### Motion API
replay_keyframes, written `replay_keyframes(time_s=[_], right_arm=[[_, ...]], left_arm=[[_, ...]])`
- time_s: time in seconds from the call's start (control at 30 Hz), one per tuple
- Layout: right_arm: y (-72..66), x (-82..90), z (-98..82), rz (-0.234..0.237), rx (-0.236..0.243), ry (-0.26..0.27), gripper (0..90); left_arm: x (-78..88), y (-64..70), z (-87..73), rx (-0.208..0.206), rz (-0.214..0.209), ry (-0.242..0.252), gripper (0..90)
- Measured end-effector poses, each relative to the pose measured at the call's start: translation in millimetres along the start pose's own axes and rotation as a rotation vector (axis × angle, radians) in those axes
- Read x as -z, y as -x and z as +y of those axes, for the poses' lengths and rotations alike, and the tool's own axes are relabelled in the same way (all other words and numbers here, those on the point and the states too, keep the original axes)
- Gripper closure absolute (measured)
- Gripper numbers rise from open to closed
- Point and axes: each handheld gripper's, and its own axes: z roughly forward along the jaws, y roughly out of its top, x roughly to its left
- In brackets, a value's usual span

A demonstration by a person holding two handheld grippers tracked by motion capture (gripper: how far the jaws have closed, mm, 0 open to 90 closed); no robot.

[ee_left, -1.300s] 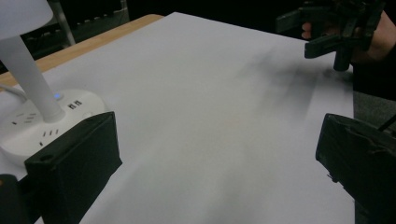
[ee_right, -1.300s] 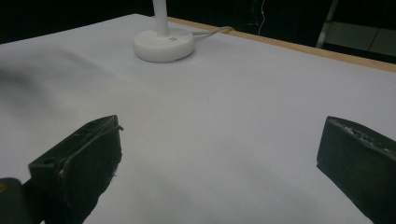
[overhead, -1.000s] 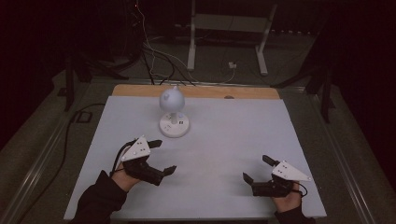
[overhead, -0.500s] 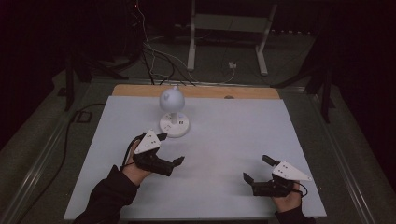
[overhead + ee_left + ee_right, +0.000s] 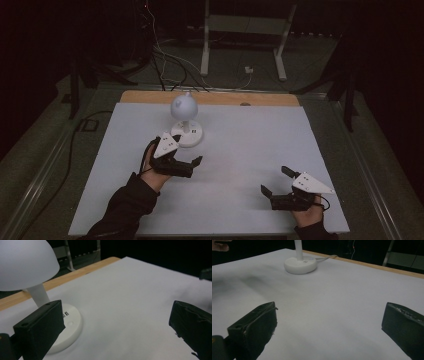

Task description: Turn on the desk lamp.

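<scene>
A small white lamp with a dome shade [image 5: 184,106] and a round base [image 5: 188,136] stands at the back middle of the white table top [image 5: 260,140]. My left gripper [image 5: 187,149] is open just in front of the base, its left jaw right beside the base's rim. In the left gripper view the shade [image 5: 25,262] and base [image 5: 70,323] are very close, and the left gripper [image 5: 117,330] holds nothing. My right gripper [image 5: 275,181] rests open near the front right edge, far from the lamp base [image 5: 300,264], and the right gripper [image 5: 329,327] is empty.
A wooden strip [image 5: 210,97] runs along the table's far edge, with the lamp's cable [image 5: 325,257] trailing toward it. Behind the table, cables and a white metal stand [image 5: 245,30] lie on the dark floor. A fingertip [image 5: 220,245] of the left hand shows far off.
My left gripper has moved forward and to the right, from the front left up to the lamp's base. The right gripper has stayed put.
</scene>
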Motion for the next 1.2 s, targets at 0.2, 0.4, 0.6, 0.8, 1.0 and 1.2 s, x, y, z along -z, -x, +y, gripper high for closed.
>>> replay_keyframes(time_s=[0.2,0.4,0.6,0.8,1.0,1.2], right_arm=[[-0.1,-0.1,0.1,0.003,-0.001,0.0,0.0],[-0.2,-0.4,-0.2,0.008,-0.002,-0.001,0.0],[-0.1,0.0,0.0,0.011,0.0,0.003,0.0],[0.0,-0.1,-0.1,0.017,-0.004,0.003,0.0],[0.4,0.1,-0.1,0.019,-0.008,0.006,0.0],[0.3,0.2,-0.1,0.023,-0.009,0.006,0.0]], left_arm=[[-9.6,-0.4,2.5,0.02,0.065,0.004,0.4],[-19.9,1.3,3.4,0.053,0.103,-0.004,0.4],[-37.1,3.8,2.7,0.088,0.208,0.011,0.3],[-50.5,2.5,-1.0,0.136,0.222,-0.017,0.4],[-60.2,-1.4,-2.7,0.18,0.274,-0.04,2.6],[-70.5,-6.1,-5.0,0.167,0.322,-0.067,9.6]])
